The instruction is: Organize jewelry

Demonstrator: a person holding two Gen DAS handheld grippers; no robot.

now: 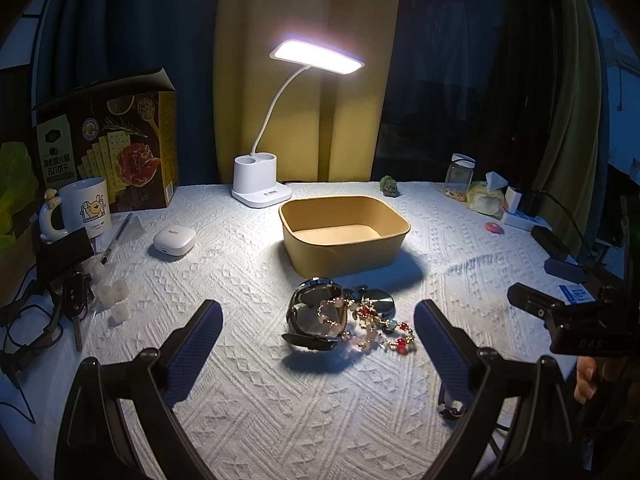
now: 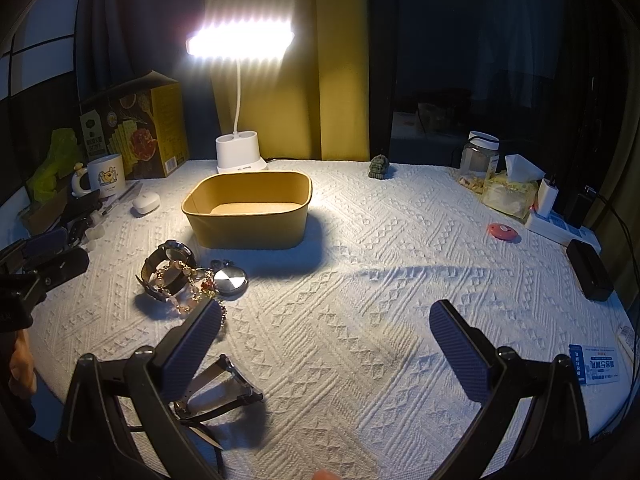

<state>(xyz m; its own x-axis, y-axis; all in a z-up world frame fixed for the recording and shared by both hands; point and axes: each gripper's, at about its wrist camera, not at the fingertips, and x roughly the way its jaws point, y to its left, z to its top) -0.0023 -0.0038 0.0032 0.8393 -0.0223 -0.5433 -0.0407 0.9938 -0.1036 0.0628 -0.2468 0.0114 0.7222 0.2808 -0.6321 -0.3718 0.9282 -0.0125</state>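
Left view: the left gripper [image 1: 318,330] is wide open, holding nothing, near the table's front edge. The jewelry pile [image 1: 344,320] lies between its fingers and the empty box [image 1: 344,232]. The beads look tangled with the watch [image 1: 312,316], so one grab might drag everything. The cracker box [image 1: 120,148] has Chinese writing.

Right view: the right gripper [image 2: 326,344] is wide open too, empty. A second watch [image 2: 224,392] lies under its left finger and could get bumped.

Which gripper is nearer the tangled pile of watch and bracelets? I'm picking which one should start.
Left. The left gripper is open with the jewelry pile between its fingers. The right gripper is open too, with the pile just beyond its left finger.
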